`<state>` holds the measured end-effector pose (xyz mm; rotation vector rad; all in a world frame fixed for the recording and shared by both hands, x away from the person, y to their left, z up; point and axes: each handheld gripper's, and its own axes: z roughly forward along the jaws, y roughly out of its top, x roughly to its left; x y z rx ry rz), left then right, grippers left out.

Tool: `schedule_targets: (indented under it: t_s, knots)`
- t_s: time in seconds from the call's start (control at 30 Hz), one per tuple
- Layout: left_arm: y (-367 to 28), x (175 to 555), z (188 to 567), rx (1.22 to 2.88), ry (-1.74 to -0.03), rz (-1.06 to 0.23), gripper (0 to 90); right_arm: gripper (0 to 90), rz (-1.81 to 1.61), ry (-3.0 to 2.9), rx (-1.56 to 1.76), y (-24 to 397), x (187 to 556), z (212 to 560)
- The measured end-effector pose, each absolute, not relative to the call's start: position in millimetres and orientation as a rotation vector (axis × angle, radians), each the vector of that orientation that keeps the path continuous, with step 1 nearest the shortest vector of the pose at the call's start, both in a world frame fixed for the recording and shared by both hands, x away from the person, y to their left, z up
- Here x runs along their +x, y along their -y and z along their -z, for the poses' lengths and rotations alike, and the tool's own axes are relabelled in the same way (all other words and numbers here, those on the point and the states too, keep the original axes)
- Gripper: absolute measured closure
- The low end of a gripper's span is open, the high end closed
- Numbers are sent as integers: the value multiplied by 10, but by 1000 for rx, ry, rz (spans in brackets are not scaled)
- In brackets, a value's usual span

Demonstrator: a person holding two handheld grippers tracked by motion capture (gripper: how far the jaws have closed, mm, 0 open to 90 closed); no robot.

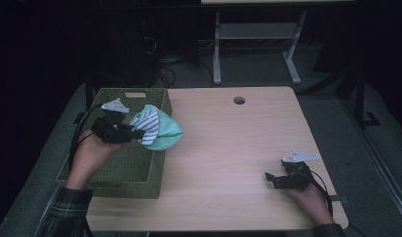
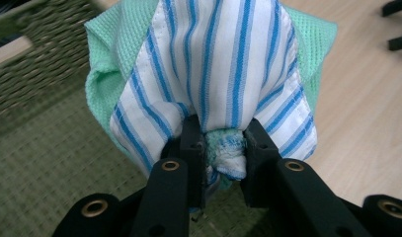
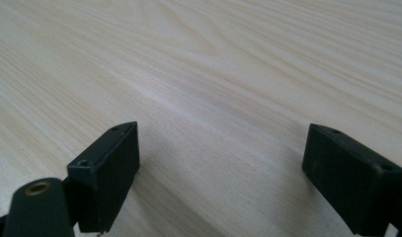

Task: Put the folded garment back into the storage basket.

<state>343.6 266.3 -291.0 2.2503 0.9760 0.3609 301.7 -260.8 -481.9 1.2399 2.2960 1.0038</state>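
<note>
Over basket [image 1: 109, 173] rim, my left claw [image 1: 139, 133] pinches bundled cloths [image 1: 156, 127] by gathered fold so nothing slips; right claw [image 1: 269, 178] rests wide on bench [image 1: 228, 143], spare.

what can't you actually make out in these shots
- High view: the far basket floor, hidden by the cloth bundle and left gripper.
- Left gripper view: whether striped cloth and green cloth are separate pieces; folds hide it.
- Right gripper view: the right gripper body, cut off below.

woven basket [image 1: 114, 165], seemingly matt wood table [image 1: 228, 148]
</note>
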Motion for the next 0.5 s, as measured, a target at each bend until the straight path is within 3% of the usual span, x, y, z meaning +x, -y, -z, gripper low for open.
schedule_targets:
  t_s: [0.5]
  knots:
    - [-3093, 3447, 3129, 2194, -1186, -464, 744, 140, -1003, -2294, 1237, 2609, 3018, 4819]
